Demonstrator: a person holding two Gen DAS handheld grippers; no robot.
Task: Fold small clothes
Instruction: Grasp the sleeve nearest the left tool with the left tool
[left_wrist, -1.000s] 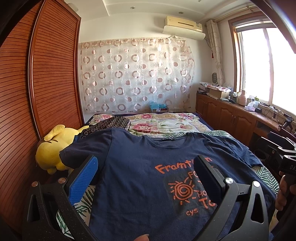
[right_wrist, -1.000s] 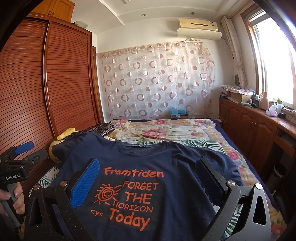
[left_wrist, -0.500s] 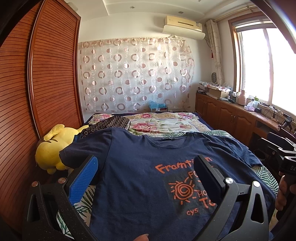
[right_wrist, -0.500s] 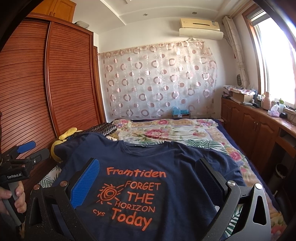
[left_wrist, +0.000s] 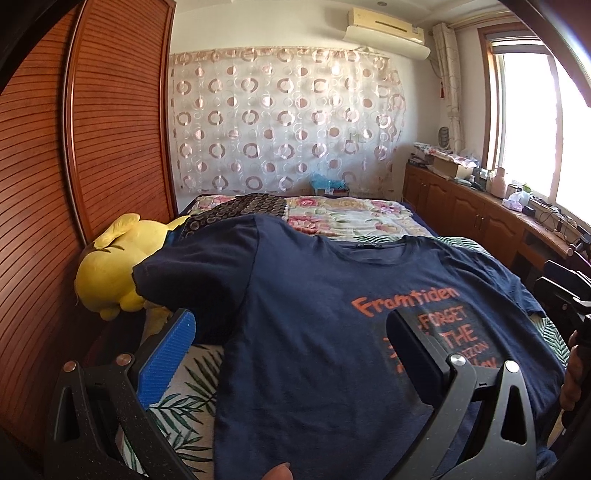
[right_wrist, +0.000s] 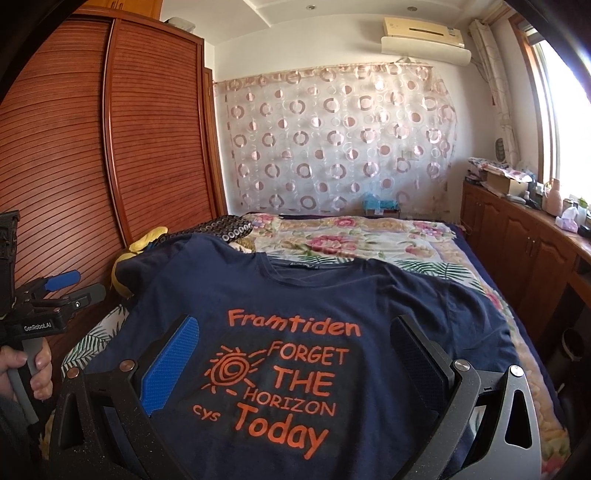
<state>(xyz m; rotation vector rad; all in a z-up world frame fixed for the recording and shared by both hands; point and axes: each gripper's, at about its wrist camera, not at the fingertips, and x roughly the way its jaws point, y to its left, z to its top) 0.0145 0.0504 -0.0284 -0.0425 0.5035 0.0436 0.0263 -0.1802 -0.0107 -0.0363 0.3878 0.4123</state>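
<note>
Daylight floods in from the window (left_wrist: 532, 125) on my right, blown out white. Fisheye bends the edges, corners vignette black; focus stays sharp.

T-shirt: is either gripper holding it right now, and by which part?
No. Both the left gripper and right gripper are open above the navy T-shirt, gripping nothing.

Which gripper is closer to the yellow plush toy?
Left. The left gripper hovers over the shirt's sleeve side, just beside the yellow plush toy. The right gripper hangs over the orange print, farther away.
</note>
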